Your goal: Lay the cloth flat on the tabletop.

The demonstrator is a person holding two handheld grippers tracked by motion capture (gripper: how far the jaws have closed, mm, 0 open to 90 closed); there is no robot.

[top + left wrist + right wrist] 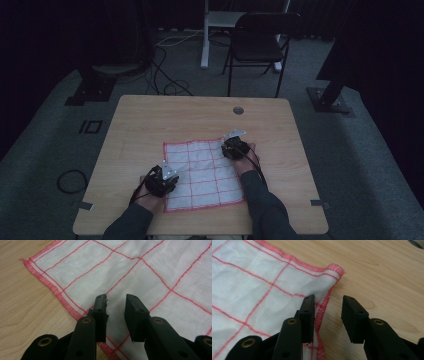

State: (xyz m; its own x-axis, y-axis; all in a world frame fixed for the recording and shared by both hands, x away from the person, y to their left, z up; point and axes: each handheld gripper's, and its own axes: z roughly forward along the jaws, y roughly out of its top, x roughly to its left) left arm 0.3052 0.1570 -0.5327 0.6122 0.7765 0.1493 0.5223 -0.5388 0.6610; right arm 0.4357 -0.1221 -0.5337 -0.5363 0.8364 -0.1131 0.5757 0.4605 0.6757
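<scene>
Lying flat on the smooth wooden table (150,120), the thin white cloth (202,175) has red grid lines and stitched red hem. Left gripper (116,305) and right gripper (328,306) stand spread, pinching nothing, at its near-left and far-right edges.

left claw (166,176): low, jaws apart | right claw (231,142): low, jaws apart
</scene>
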